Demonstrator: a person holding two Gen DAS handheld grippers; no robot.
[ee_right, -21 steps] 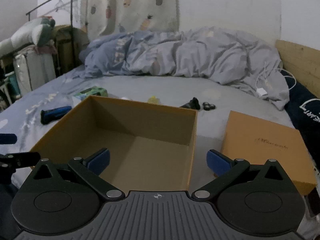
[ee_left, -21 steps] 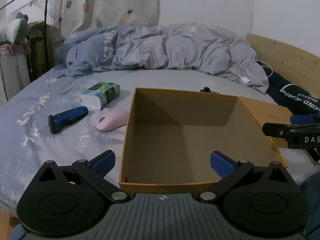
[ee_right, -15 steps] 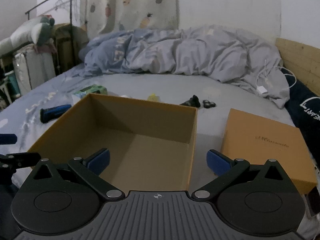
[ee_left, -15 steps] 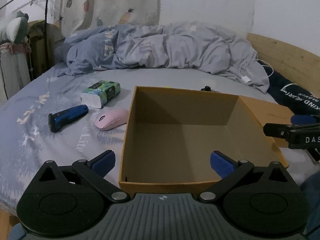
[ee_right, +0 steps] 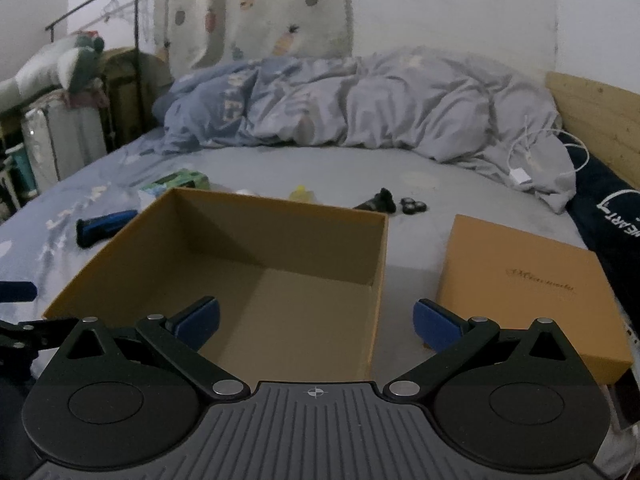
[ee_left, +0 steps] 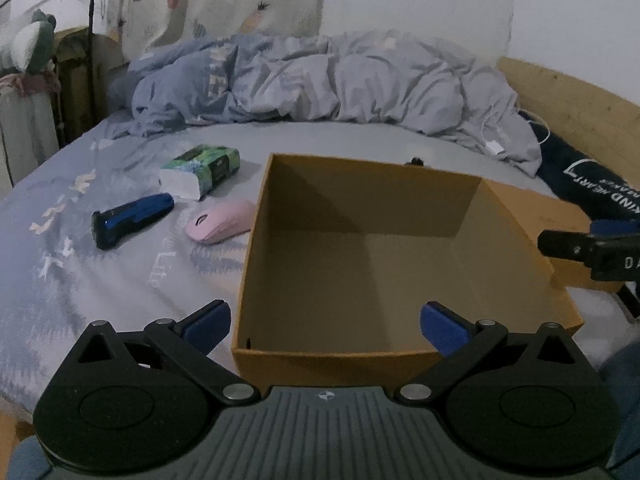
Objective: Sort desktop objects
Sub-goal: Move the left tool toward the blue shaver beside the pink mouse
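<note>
Bed (ee_left: 100, 280) holds box (ee_left: 320, 364), mouse (ee_left: 220, 224), shaver (ee_left: 132, 220); both hand-held grippers gape empty.

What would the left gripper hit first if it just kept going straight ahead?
Most likely the box: the open left gripper points over its near wall into the empty inside, so it would meet the floor or far wall, though depth is hard to judge.

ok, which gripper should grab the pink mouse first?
Left, probably. The left gripper is open with the pink mouse just ahead-left of it, beside the box; the box wall hides it from the open right gripper.
</note>
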